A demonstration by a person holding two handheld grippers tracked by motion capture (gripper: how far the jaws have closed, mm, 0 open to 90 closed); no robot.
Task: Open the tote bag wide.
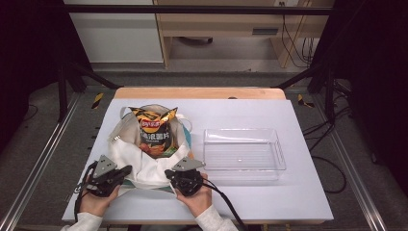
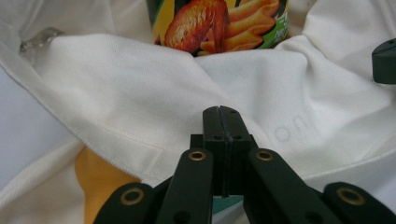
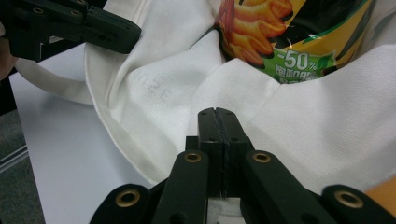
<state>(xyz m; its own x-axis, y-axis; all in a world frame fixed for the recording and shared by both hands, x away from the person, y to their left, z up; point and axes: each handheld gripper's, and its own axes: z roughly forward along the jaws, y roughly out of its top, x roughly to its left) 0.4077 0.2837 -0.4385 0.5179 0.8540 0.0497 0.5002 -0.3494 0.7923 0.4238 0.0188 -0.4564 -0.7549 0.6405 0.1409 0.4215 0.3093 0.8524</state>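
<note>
The left gripper (image 2: pixel 222 112) is pointing at a rumpled white cloth tote bag (image 2: pixel 140 93), its two black jaws pressed together with nothing between them. A glossy chip packet printed with fried snacks (image 2: pixel 219 23) is sitting in the bag's opening beyond.

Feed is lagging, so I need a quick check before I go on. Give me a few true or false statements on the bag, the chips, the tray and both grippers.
1. The chip bag sits inside the white tote bag. True.
2. The clear plastic tray holds a chip bag. False: nothing is in it.
3. The left gripper has its jaws wide open. False: they are pressed together.
4. The right gripper has its jaws closed. True.
5. The tray lies left of the tote bag. False: it lies to its right.
</note>
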